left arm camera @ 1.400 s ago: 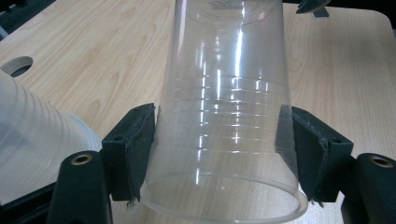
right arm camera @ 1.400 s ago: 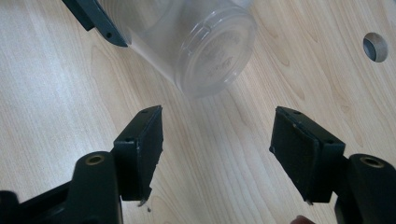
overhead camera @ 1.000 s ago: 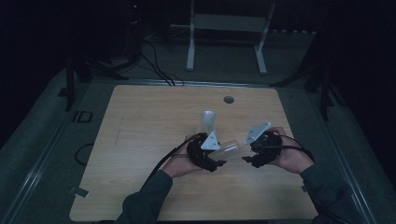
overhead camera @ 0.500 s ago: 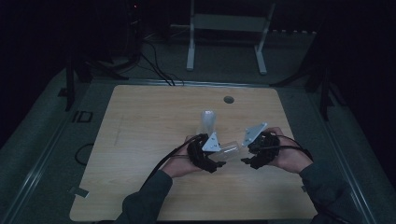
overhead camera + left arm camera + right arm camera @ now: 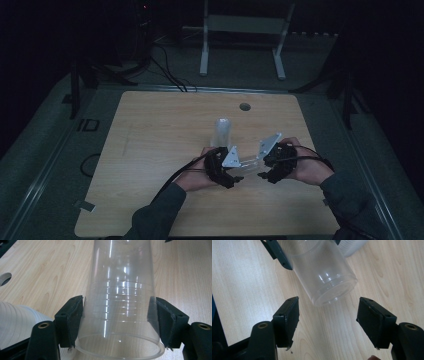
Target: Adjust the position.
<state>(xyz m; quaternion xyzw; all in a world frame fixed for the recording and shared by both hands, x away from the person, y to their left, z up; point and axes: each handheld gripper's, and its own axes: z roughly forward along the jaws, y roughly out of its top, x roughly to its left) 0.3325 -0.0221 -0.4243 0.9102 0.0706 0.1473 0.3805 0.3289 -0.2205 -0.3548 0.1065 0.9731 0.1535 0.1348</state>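
A clear plastic cup (image 5: pixel 120 297) lies level above the wooden table (image 5: pixel 150 150), and my left gripper (image 5: pixel 117 315) is shut on it near its rim, both pads pressing on its sides. In the high view the cup (image 5: pixel 248 163) bridges the gap between my left gripper (image 5: pixel 238 171) and my right gripper (image 5: pixel 265 170). My right gripper (image 5: pixel 328 317) is open, and the cup's closed base (image 5: pixel 327 277) hangs just ahead of its pads, not between them. A whitish stack of cups (image 5: pixel 221 131) stands upright just behind the left hand.
A round hole (image 5: pixel 244 106) is cut in the table near its far edge. Cables trail from both grippers toward the person. The ribbed stack (image 5: pixel 15 320) sits close beside the left jaw. A metal stand (image 5: pixel 245 35) is on the floor beyond the table.
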